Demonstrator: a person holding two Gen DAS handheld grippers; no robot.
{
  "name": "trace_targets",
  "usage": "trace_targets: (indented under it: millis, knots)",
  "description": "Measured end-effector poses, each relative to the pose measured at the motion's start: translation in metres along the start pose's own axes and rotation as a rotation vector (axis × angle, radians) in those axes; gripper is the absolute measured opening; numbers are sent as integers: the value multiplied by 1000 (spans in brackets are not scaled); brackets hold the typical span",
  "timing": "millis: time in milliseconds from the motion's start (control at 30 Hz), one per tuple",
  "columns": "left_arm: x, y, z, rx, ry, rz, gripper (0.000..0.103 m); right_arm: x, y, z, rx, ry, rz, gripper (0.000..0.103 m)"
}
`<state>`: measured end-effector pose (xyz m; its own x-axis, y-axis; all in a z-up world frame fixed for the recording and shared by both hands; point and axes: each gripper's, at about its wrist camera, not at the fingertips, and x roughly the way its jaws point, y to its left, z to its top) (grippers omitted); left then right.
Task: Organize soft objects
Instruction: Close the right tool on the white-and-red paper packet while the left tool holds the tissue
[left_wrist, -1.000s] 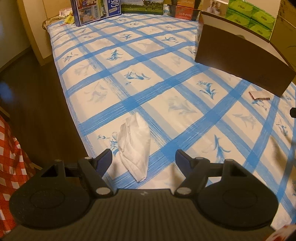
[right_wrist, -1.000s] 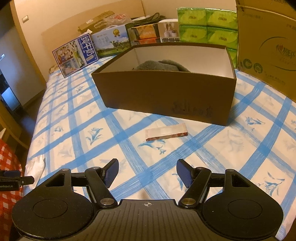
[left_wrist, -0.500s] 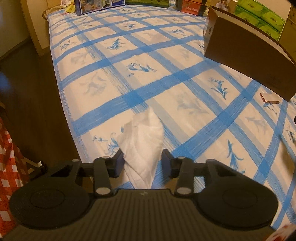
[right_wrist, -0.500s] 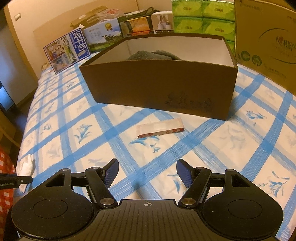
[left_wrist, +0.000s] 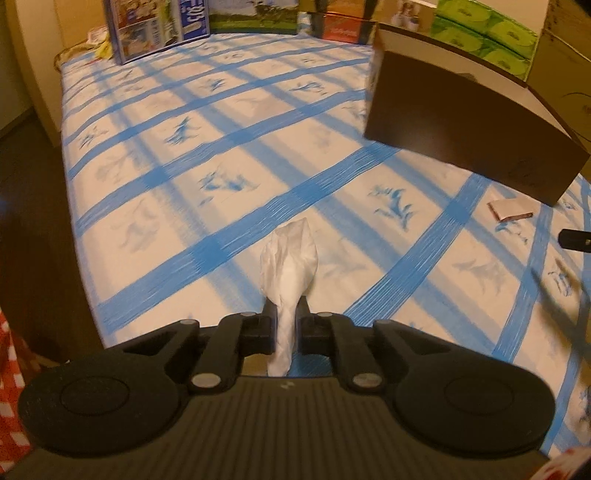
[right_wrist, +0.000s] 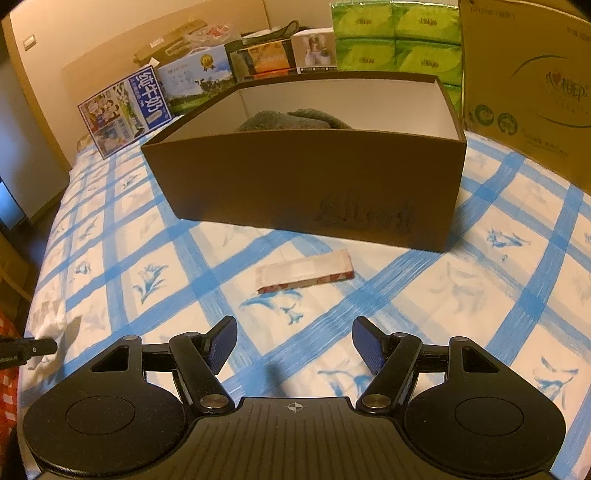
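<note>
My left gripper (left_wrist: 285, 314) is shut on a white crumpled cloth (left_wrist: 290, 258), which stands up between the fingers above the blue-checked bedsheet (left_wrist: 221, 155). The cloth also shows at the far left of the right wrist view (right_wrist: 50, 319). A brown open box (right_wrist: 314, 177) sits ahead of my right gripper (right_wrist: 293, 341), which is open and empty above the sheet. A grey towel (right_wrist: 295, 118) lies inside the box. The box also shows at the upper right of the left wrist view (left_wrist: 461, 122).
A small flat red-and-white packet (right_wrist: 304, 271) lies on the sheet in front of the box. Milk cartons (right_wrist: 125, 107), green tissue packs (right_wrist: 397, 37) and a large cardboard box (right_wrist: 532, 81) line the far side. The bed's left edge drops to a dark floor (left_wrist: 29, 240).
My left gripper has closed on the white cloth and lifted it off the sheet. My right gripper has moved a little closer to the box and stays open.
</note>
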<state>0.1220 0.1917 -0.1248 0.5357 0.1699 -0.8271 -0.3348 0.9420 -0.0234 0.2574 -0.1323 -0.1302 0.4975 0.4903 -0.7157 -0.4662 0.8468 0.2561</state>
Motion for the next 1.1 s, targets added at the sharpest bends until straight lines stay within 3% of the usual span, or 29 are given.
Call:
trace_targets:
  millis: [433, 767, 933, 1100]
  knots:
    - [30, -46, 38, 51, 4, -55, 9, 45, -16, 24, -53, -60, -15, 69]
    - [49, -56, 46, 50, 42, -51, 9, 80, -28, 30, 3, -25, 27, 69]
    - [53, -58, 46, 50, 52, -51, 9, 84, -3, 22, -60, -22, 1, 85]
    - [56, -58, 46, 50, 58, -51, 9, 93, 14, 19, -107, -11, -63, 93]
